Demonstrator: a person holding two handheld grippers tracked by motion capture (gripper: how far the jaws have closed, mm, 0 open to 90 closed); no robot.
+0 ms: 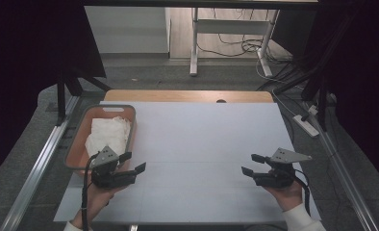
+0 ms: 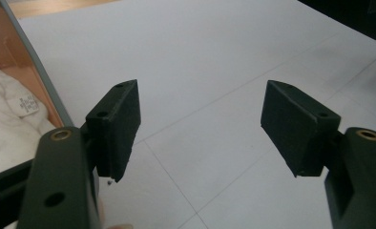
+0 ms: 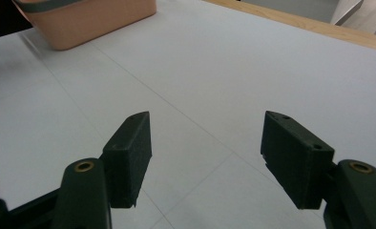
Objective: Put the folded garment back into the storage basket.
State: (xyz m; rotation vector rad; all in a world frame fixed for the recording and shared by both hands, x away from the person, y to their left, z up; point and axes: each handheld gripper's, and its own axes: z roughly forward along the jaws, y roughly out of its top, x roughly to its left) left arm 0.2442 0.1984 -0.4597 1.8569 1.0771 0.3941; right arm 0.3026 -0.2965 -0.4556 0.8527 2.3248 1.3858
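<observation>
The left gripper [image 1: 133, 161] hangs low over the white table [image 1: 197, 139], its 2 jaws spread apart with only bare tabletop between them – nothing is gripped. In the left gripper view [image 2: 200, 124] the gap between the pads is wide and empty. Just to that gripper's left, and a little beyond it, stands the orange basket [image 1: 76, 139] with a grey rim; its near corner sits close beside the gripper body. Inside the basket lies a crumpled white cloth [image 1: 108, 134], which in the left gripper view [image 2: 9, 124] shows a small printed label and sits left of the left jaw, behind the basket wall [image 2: 36, 81].

The right gripper [image 1: 253, 164] is well apart from the basket, across the table, pointing toward the other gripper. Its 2 jaws also stand apart and hold nothing – the right gripper view [image 3: 205, 148] shows bare table between them, with the basket [image 3: 95, 19] far ahead and to the left.
</observation>
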